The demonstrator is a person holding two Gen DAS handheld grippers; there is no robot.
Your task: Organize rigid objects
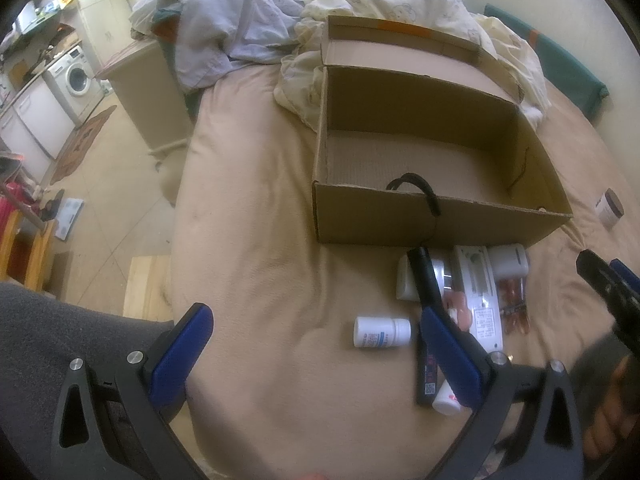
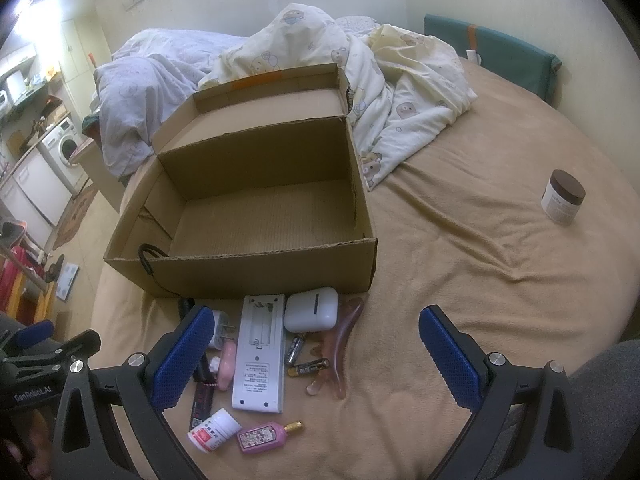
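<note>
An open cardboard box [image 1: 440, 216] [image 2: 256, 268] stands empty on the tan bed. In front of it lie small objects: a white remote [image 2: 260, 356] [image 1: 482, 300], a white earbud case [image 2: 311, 309] [image 1: 509, 261], a white pill bottle [image 1: 382, 333], a red-labelled pill bottle [image 2: 214, 430], a pink perfume bottle [image 2: 266, 437], two batteries [image 2: 306, 360], a pink scraper [image 2: 340, 350] and a black tube [image 1: 425, 280]. My left gripper [image 1: 316, 330] is open just above the white pill bottle. My right gripper [image 2: 316, 330] is open above the pile, holding nothing.
A brown-lidded jar [image 2: 562, 197] [image 1: 610, 208] stands alone on the bed to the right. Crumpled quilts [image 2: 360, 92] lie behind the box. The bed's left edge drops to the floor [image 1: 108, 184], with a nightstand [image 1: 148, 92] beside it.
</note>
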